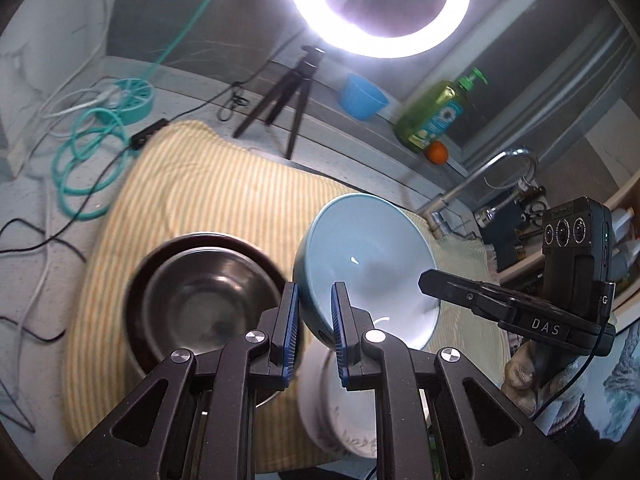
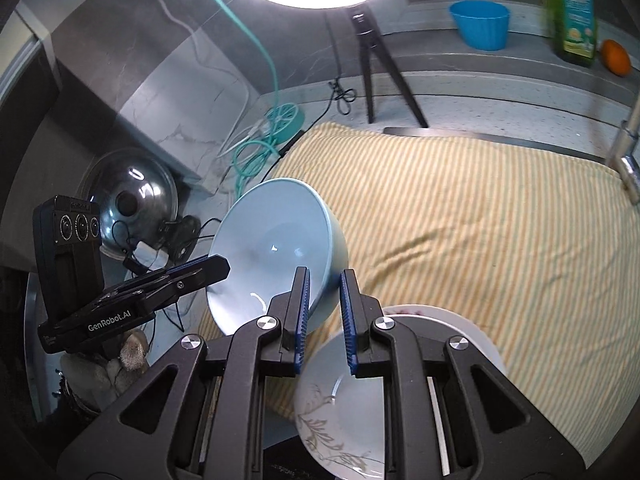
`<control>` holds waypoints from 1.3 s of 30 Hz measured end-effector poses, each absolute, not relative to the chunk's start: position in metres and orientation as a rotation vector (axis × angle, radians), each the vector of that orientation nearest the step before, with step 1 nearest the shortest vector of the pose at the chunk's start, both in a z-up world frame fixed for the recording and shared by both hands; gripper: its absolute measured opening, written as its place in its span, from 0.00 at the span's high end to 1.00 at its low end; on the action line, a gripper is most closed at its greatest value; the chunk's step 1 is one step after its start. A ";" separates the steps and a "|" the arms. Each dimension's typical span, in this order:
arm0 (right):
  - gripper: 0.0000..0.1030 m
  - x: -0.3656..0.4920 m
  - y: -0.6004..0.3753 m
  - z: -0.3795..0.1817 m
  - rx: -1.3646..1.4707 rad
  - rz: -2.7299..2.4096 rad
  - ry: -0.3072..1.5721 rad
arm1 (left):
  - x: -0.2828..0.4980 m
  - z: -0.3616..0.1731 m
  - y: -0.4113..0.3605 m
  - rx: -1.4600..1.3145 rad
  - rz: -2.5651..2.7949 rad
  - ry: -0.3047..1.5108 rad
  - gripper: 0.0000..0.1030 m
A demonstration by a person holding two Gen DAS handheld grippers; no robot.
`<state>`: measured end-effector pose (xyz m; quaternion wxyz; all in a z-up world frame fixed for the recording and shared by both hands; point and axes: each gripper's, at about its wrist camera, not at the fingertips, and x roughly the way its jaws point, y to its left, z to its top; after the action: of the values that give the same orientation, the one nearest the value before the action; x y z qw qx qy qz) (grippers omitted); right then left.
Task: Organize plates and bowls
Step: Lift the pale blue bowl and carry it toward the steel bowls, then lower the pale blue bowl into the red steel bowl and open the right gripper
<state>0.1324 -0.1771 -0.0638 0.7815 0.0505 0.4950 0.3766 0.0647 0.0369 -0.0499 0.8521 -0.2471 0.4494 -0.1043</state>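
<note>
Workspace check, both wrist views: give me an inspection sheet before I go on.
Surface: yellow striped cloth over a speckled counter.
Job's things: light blue ceramic bowl, tilted, held by its rim on two sides; steel bowl nested in a dark bowl; white leaf-patterned bowl.
Clutter: blue plastic cup, green soap bottle, orange fruit, steel pot lid.
Grippers: left hand-held gripper and right hand-held gripper shut on the blue bowl's rim.
Cables: coiled teal cable, black leads.
Surroundings: ring light, tripod, faucet.
</note>
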 end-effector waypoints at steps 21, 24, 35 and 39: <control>0.85 0.130 -0.091 -0.107 -0.057 0.863 1.162 | 0.039 -0.083 0.096 -0.574 -0.083 0.988 0.86; 0.85 0.131 -0.089 -0.110 -0.071 0.858 1.168 | 0.039 -0.088 0.097 -0.568 -0.080 1.000 0.86; 0.84 0.131 -0.083 -0.119 -0.100 0.850 1.189 | 0.037 -0.097 0.098 -0.578 -0.075 1.024 0.86; 0.83 0.131 -0.081 -0.121 -0.111 0.846 1.191 | 0.038 -0.098 0.098 -0.572 -0.074 1.030 0.86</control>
<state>0.1308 -0.0812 -0.1212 0.7434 -0.0509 0.5438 0.3860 0.0382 0.0976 -0.0985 0.8307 -0.2696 0.4858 -0.0348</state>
